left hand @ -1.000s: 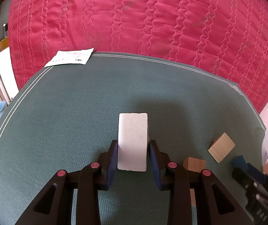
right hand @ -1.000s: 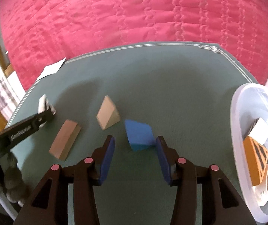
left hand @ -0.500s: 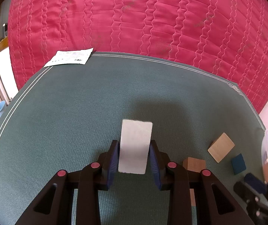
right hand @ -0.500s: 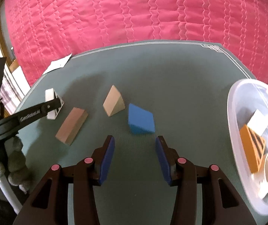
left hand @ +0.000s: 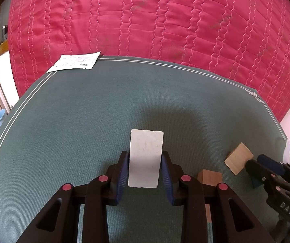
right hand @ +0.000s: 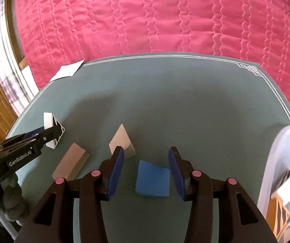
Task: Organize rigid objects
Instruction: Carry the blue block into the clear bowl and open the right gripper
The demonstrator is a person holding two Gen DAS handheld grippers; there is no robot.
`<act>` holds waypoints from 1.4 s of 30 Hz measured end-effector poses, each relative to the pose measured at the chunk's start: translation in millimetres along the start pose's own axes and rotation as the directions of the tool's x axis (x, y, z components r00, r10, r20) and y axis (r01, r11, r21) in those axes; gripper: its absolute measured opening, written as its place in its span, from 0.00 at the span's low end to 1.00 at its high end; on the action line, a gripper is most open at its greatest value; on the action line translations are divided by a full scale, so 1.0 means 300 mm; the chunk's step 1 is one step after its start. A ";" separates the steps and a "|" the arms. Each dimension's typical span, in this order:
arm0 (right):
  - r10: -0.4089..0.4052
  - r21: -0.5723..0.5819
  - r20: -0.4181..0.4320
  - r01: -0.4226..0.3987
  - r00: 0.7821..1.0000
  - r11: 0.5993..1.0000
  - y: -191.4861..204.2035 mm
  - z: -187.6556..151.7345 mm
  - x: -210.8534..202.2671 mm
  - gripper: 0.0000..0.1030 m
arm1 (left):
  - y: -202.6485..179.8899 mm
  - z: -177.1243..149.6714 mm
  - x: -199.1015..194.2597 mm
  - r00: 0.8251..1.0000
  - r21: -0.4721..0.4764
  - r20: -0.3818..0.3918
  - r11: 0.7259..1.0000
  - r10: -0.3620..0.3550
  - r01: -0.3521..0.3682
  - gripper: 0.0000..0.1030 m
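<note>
My left gripper [left hand: 145,162] is shut on a white block [left hand: 145,158] and holds it above the green mat [left hand: 84,111]; it also shows in the right wrist view [right hand: 51,133]. My right gripper [right hand: 146,160] is open, with a blue block [right hand: 152,179] lying on the mat between its fingers. A pale wooden wedge [right hand: 122,140] and a brown wooden block [right hand: 70,162] lie left of it. In the left wrist view the wedge [left hand: 238,158] and brown block [left hand: 209,177] sit at the right.
A clear plastic bin [right hand: 283,174] with several blocks inside stands at the right edge of the mat. A white paper [left hand: 74,62] lies at the mat's far left corner. A red quilt [left hand: 155,20] lies beyond the mat.
My right gripper pulled back from the blue block, then came forward so the block lies between its open fingers. My left gripper tilted the white block upright and lifted it slightly.
</note>
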State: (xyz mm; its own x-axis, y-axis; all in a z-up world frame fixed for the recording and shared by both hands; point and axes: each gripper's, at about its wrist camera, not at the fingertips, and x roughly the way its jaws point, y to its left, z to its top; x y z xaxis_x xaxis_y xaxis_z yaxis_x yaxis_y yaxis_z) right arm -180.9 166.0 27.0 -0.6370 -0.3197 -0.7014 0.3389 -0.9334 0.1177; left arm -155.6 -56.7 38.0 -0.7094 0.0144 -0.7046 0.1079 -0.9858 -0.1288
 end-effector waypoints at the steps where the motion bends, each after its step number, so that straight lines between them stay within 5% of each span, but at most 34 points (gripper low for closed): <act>1: 0.012 -0.009 -0.011 -0.012 1.000 1.000 -0.001 0.001 0.006 0.46 | 0.000 0.001 0.001 1.000 -0.001 -0.001 1.000 -0.001 0.001 0.33; 13: 0.103 -0.109 -0.051 -0.108 0.993 0.988 0.034 -0.135 -0.100 0.46 | 0.010 0.000 0.008 1.000 -0.015 -0.020 1.000 -0.013 0.013 0.33; 26: -0.066 -0.071 -0.027 0.064 0.997 0.995 0.060 -0.102 -0.068 0.46 | 0.021 0.000 0.016 0.999 -0.031 -0.028 0.999 -0.027 0.027 0.34; 29: -0.096 -0.088 -0.026 0.093 0.995 0.992 0.081 -0.098 -0.060 0.40 | 0.027 0.001 0.018 0.998 -0.039 -0.031 0.998 -0.047 0.046 0.38; 34: -0.090 -0.039 -0.009 0.090 0.996 0.995 0.044 -0.103 -0.083 0.37 | 0.033 0.006 0.020 0.999 -0.053 -0.024 0.998 -0.039 0.038 0.59; 38: -0.073 -0.007 0.024 0.074 0.997 0.997 0.022 -0.108 -0.118 0.37 | 0.037 0.027 0.039 1.000 -0.046 -0.028 0.999 -0.003 0.002 0.59; 42: -0.064 0.006 0.052 0.064 0.997 0.998 0.028 -0.115 -0.156 0.37 | 0.025 0.038 0.059 0.999 -0.011 -0.033 1.000 0.022 -0.022 0.40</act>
State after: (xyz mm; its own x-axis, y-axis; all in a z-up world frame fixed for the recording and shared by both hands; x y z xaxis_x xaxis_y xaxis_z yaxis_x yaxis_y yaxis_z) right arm -124.4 178.8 36.5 -0.6926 -0.2674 -0.6699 0.2937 -0.9528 0.0767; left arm -175.4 -65.7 32.6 -0.6839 -0.0014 -0.7296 0.1310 -0.9840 -0.1209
